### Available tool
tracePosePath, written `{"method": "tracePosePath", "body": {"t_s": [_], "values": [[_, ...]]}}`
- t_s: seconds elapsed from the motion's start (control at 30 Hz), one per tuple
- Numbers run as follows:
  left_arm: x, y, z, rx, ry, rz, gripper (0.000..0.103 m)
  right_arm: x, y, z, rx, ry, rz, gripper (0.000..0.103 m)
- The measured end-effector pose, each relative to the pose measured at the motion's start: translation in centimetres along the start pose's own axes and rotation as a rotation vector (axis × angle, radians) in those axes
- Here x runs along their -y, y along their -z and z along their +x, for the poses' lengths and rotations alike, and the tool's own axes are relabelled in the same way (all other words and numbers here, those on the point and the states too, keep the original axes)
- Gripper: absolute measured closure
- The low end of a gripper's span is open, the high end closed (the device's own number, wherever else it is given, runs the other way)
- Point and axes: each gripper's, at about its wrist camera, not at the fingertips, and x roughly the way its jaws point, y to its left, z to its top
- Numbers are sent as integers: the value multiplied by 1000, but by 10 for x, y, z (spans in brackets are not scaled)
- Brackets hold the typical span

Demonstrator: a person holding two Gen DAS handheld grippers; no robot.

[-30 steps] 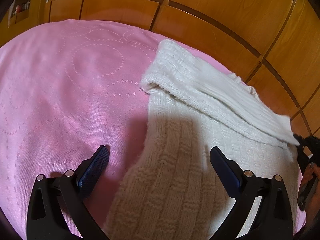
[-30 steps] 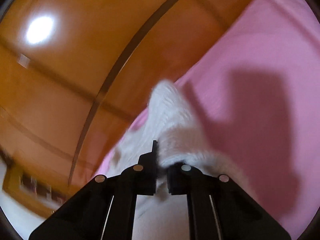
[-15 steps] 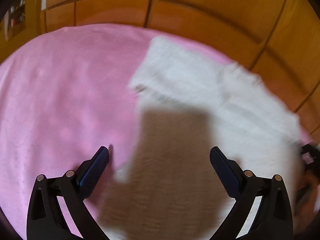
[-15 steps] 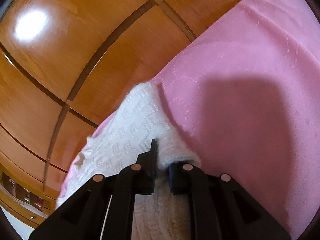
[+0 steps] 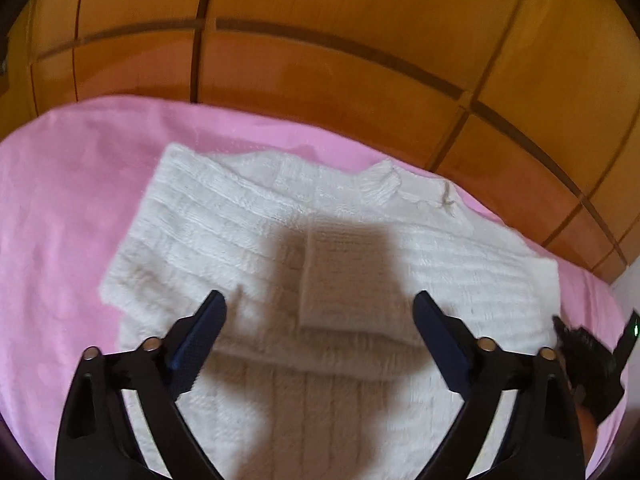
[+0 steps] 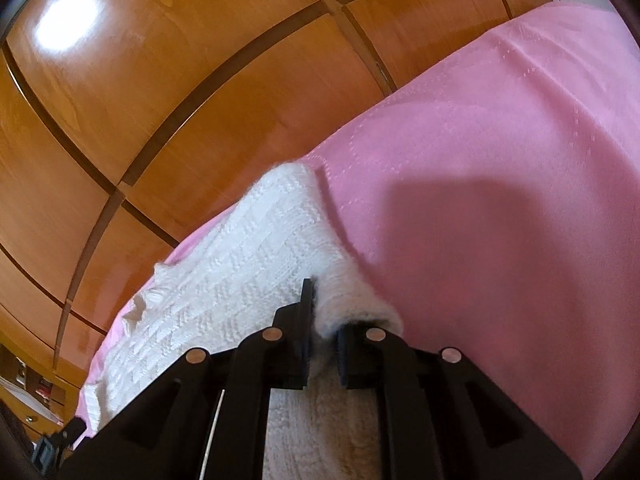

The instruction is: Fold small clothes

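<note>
R gripper (image 6: 322, 330) pinches the white knit sweater's (image 5: 340, 248) edge on the pink bedspread (image 5: 72, 208), while L gripper (image 5: 320, 332), spread w/ jaws closing, hovers over it, nothing gripped.

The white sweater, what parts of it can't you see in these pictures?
- Sweater near end: left wrist view, cut off by the bottom edge and covered by the left gripper, whose jaws are closing over it without touching.
- Knit pattern in the middle: left wrist view, dark shadow and blur.
- Pinched bit: right wrist view, hidden inside the right gripper.
- What kind of sweater: folded over, cannot tell.
</note>
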Motion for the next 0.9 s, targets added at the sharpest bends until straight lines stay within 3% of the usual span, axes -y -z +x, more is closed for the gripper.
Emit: {"method": "tracePosePath", "body": {"t_s": [0.1,0.27,0.33,0.43,0.5,0.53,0.7,0.77,0.83,0.9], "values": [[4,-4,14,-27,-15,-33,26,-1,0,-1,2,5,-6,94],[14,-8,30,-55,-24,-26,27,0,-1,0,4,-1,-3,94],[18,-9,35,-55,-25,-12,33,0,-1,-1,5,-3,-3,94],[27,-9,40,-58,-24,40,52,1,-1,0,5,-7,0,94],[32,-10,41,-67,-25,80,84,1,-1,0,6,-9,0,94],[35,-11,41,-79,-8,96,88,1,-1,0,6,-10,0,94],[39,-22,3,-38,86,63,91,1,-2,1,7,-15,2,94],[33,-22,-2,-37,80,61,91,1,-2,2,8,-12,-1,94],[26,-17,10,-67,32,65,91,0,-2,2,7,-12,-4,94],[15,-1,37,-161,10,53,90,0,-2,3,7,-12,-5,93]]}}
